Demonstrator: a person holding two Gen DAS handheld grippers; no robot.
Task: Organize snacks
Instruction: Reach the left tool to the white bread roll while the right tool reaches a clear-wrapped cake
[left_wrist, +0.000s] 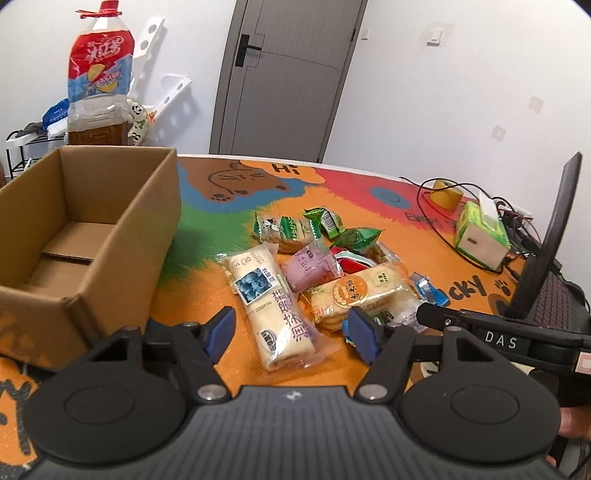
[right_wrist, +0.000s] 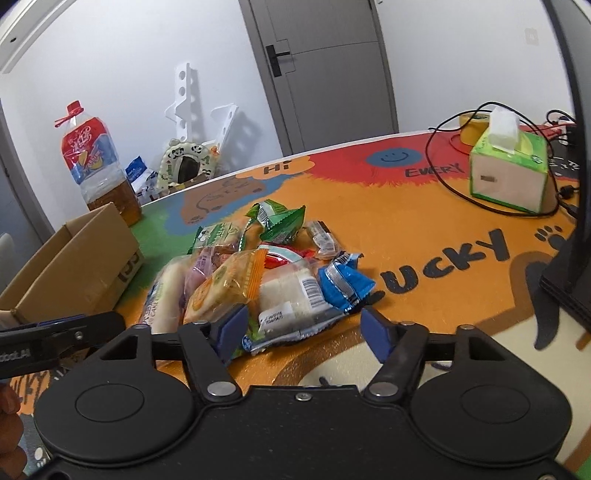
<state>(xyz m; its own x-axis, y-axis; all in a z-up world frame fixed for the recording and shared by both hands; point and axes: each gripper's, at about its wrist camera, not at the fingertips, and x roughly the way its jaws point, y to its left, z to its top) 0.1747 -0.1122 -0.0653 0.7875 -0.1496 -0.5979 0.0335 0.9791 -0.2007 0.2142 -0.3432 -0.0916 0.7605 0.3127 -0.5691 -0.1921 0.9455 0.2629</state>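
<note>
A pile of wrapped snacks lies mid-table. A long white cake pack with a blueberry picture (left_wrist: 271, 299) lies nearest my left gripper (left_wrist: 291, 328), which is open and empty just in front of it. Beside it are a round-label biscuit pack (left_wrist: 354, 295), a purple pack (left_wrist: 308, 267) and green packs (left_wrist: 354, 236). An open empty cardboard box (left_wrist: 81, 236) stands to the left. My right gripper (right_wrist: 303, 328) is open and empty, close before a white sandwich pack (right_wrist: 291, 299), a blue wrapper (right_wrist: 343, 286) and an orange biscuit pack (right_wrist: 225, 288).
A large tea bottle (left_wrist: 98, 81) stands behind the box. A green tissue box (right_wrist: 508, 173), a yellow tape roll (left_wrist: 445, 194) and black cables lie at the right rear. A laptop (left_wrist: 550, 266) stands open at the right edge.
</note>
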